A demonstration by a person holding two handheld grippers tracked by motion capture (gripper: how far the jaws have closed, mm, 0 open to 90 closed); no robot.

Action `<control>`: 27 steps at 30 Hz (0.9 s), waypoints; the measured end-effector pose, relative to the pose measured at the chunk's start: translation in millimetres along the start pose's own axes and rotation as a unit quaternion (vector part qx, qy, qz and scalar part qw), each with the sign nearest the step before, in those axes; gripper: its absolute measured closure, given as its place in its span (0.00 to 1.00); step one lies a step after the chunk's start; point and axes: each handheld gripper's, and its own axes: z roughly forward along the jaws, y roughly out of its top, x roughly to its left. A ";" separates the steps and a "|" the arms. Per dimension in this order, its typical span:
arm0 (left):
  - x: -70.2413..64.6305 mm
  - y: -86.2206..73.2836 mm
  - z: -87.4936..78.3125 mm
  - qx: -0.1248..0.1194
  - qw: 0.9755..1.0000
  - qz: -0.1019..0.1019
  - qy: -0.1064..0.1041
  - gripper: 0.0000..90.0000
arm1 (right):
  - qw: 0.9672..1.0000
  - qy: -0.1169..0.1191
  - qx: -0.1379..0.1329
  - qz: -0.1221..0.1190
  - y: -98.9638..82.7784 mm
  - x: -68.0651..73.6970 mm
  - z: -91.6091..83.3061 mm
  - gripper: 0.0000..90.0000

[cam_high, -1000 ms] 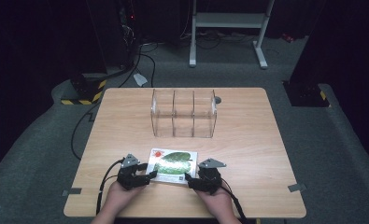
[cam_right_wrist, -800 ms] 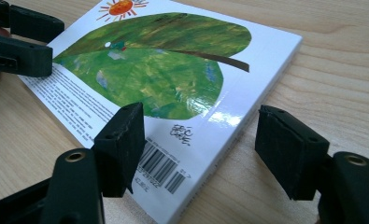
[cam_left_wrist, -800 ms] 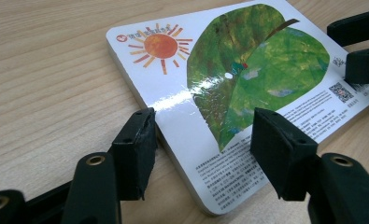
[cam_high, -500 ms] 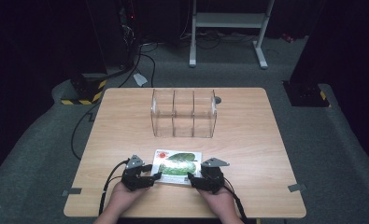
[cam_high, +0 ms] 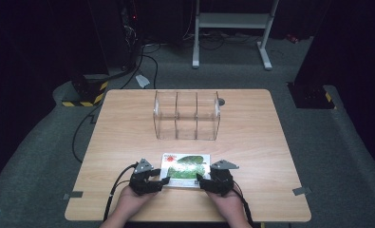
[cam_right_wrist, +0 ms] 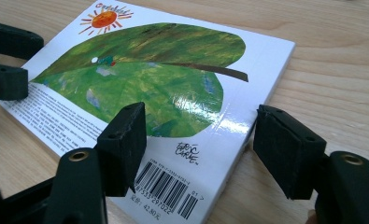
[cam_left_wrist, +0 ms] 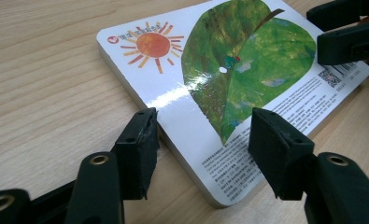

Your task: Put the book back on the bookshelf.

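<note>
Left claw (cam_left_wrist: pixel 201 144) sits spread at the near left corner of the book (cam_left_wrist: pixel 229 93). One pad rests on the wood just beside the book's edge, the other hangs over the cover's small print, and neither one presses. Its jaws have just been closing in a bit, with the book's corner between them.

Right claw (cam_right_wrist: pixel 198 140) does much the same at the near right corner: spread, one pad over the leaf picture near the barcode, the other off the spine side over bare wood. No pinch there either, though whether that left pad actually touches the cover is hard to call from this angle.

In the high view the left claw (cam_high: pixel 157 180) and right claw (cam_high: pixel 203 181) flank the book (cam_high: pixel 185 167), which lies flat, back cover up, in the lower middle of the frame on the tabletop (cam_high: pixel 270 156). Both hands come in from the bottom edge.

Farther up, around the center of the frame, a clear three-compartment organizer (cam_high: pixel 187 115) stands well apart from the book.
</note>
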 end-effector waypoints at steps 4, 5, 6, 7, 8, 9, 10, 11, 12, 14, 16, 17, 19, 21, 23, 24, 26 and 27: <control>-6.1 1.2 3.4 0.002 1.000 0.002 -0.009 0.48 | 1.000 -0.006 -0.001 0.011 -0.7 -8.9 -3.4 0.40; -7.6 1.4 4.2 0.001 1.000 0.007 -0.010 0.48 | 1.000 -0.007 -0.005 0.002 -1.0 -11.5 -3.2 0.40; -7.6 1.4 4.2 0.001 1.000 0.007 -0.010 0.48 | 1.000 -0.007 -0.005 0.002 -1.0 -11.5 -3.2 0.40; -7.5 1.6 4.2 0.002 1.000 0.008 -0.010 0.48 | 1.000 -0.006 -0.005 0.008 -1.1 -11.9 -3.5 0.40; -7.1 1.6 4.3 0.002 1.000 0.007 -0.010 0.48 | 1.000 -0.005 -0.005 0.011 -1.2 -12.2 -3.5 0.40; -7.1 1.3 4.0 0.000 1.000 0.005 -0.010 0.49 | 1.000 -0.006 -0.007 0.007 -1.6 -12.2 -3.5 0.40; -7.1 1.3 4.0 0.000 1.000 0.005 -0.010 0.50 | 1.000 -0.009 -0.006 0.006 -1.7 -10.5 -4.3 0.40; -6.6 1.4 3.8 0.000 1.000 0.006 -0.010 0.50 | 1.000 -0.009 -0.006 0.006 -1.7 -10.5 -4.3 0.40; -6.5 1.3 3.7 0.001 1.000 0.005 -0.011 0.50 | 1.000 -0.012 -0.007 -0.007 -2.2 -8.9 -6.1 0.42; -6.4 1.0 3.2 0.000 1.000 0.007 -0.008 0.50 | 1.000 -0.011 -0.006 -0.011 -2.7 -8.6 -7.1 0.42; -7.0 0.5 3.2 -0.003 1.000 0.004 -0.008 0.50 | 1.000 -0.006 -0.004 -0.016 -4.8 -8.7 -9.7 0.41; -7.2 0.4 3.0 -0.005 1.000 0.005 -0.007 0.52 | 1.000 -0.001 -0.003 -0.014 -6.2 -8.5 -11.3 0.41; -6.4 0.8 2.7 -0.005 1.000 -0.001 -0.003 0.55 | 1.000 0.005 -0.001 -0.018 -9.3 -8.1 -13.4 0.40; -4.3 1.2 3.1 -0.006 1.000 -0.016 0.005 0.54 | 1.000 0.015 0.000 -0.016 -11.1 -9.7 -14.3 0.38; -4.6 1.2 3.3 -0.007 1.000 -0.021 0.007 0.53 | 1.000 0.022 0.004 -0.013 -12.5 -10.0 -14.7 0.36; -4.4 1.5 3.4 -0.007 1.000 -0.020 0.007 0.53 | 1.000 0.022 0.004 -0.013 -12.5 -10.0 -14.7 0.36; -4.4 2.2 4.3 -0.007 1.000 -0.021 0.006 0.53 | 1.000 0.027 0.006 -0.013 -14.0 -9.9 -15.7 0.35; -4.9 2.8 5.8 -0.007 1.000 -0.025 0.003 0.53 | 0.999 0.034 0.010 -0.019 -15.0 -10.3 -17.3 0.34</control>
